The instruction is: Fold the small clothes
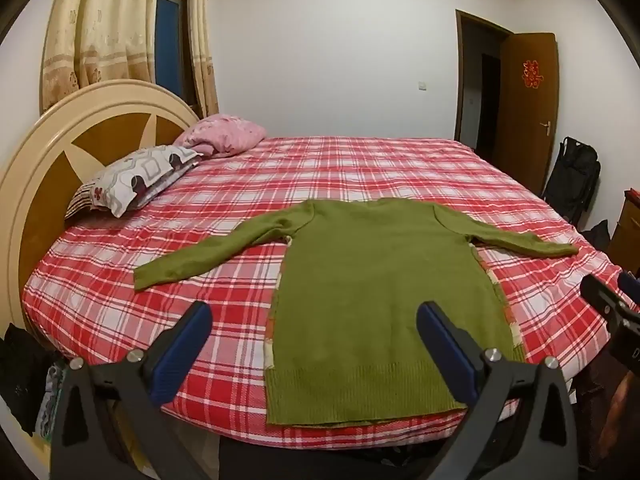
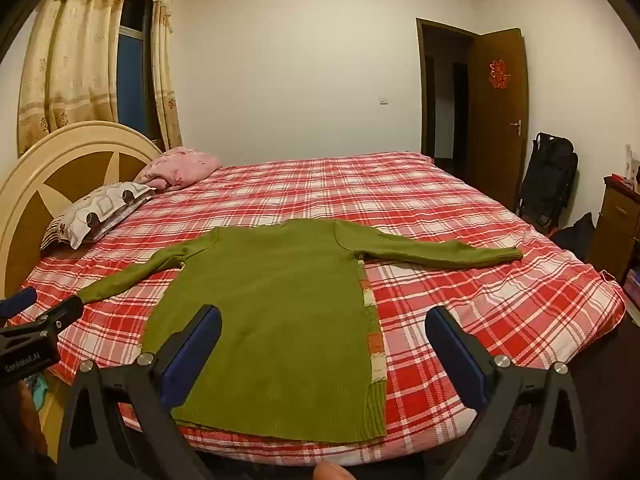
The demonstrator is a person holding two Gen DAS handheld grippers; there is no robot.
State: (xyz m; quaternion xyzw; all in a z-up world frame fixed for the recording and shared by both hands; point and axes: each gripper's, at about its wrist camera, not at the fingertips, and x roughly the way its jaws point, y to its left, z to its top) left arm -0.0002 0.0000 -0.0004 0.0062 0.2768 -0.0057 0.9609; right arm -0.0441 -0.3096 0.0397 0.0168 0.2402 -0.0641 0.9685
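A green long-sleeved sweater [image 1: 376, 280] lies flat on the red plaid bed [image 1: 360, 168], hem toward me and both sleeves spread out sideways; it also shows in the right wrist view [image 2: 276, 304]. A striped lining peeks out along its side seams. My left gripper [image 1: 314, 316] is open and empty, held above the hem at the near edge of the bed. My right gripper [image 2: 324, 320] is open and empty, above the sweater's right hem side. Each gripper shows at the edge of the other's view.
A patterned pillow [image 1: 136, 180] and a pink bundle [image 1: 224, 138] lie by the round headboard [image 1: 48, 152] on the left. An open brown door [image 1: 524, 108], a black bag [image 1: 572, 176] and a wooden cabinet [image 2: 616, 224] stand to the right.
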